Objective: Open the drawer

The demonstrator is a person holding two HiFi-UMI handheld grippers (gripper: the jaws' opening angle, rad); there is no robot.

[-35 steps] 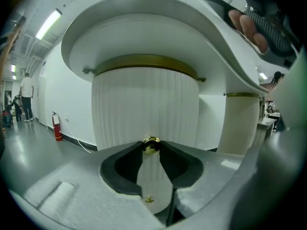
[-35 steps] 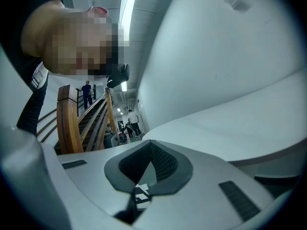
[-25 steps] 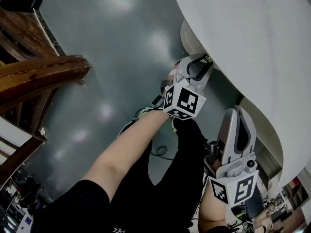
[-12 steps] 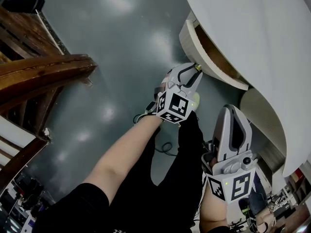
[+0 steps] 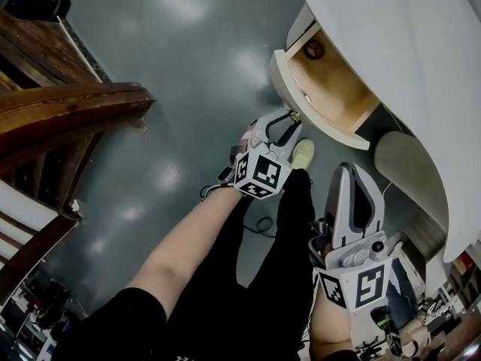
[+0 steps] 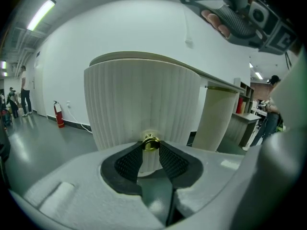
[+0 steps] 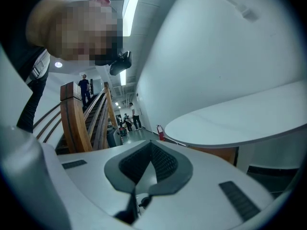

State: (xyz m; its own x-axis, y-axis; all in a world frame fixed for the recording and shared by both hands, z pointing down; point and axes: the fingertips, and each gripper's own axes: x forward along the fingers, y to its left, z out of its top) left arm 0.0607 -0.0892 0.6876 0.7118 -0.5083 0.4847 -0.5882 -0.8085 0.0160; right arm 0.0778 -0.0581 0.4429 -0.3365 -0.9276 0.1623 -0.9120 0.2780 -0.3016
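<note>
Head view is showing 1 drawer (image 5: 284, 89) coming further out from under the white table (image 5: 391, 43) than a second ago, the left gripper (image 5: 289, 119) pinching its brass knob (image 6: 150, 143), the right gripper (image 5: 352, 173) idling closed and empty, so opening is progressing.

The drawer's (image 5: 331, 89) back end is hidden under the tabletop (image 5: 391, 51), itself cut off at right.

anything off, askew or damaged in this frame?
Nothing stands out. The drawer stands open under the white tabletop with no visible tilt or damage. The left gripper is closed on its brass knob. The right gripper is shut and empty.
</note>
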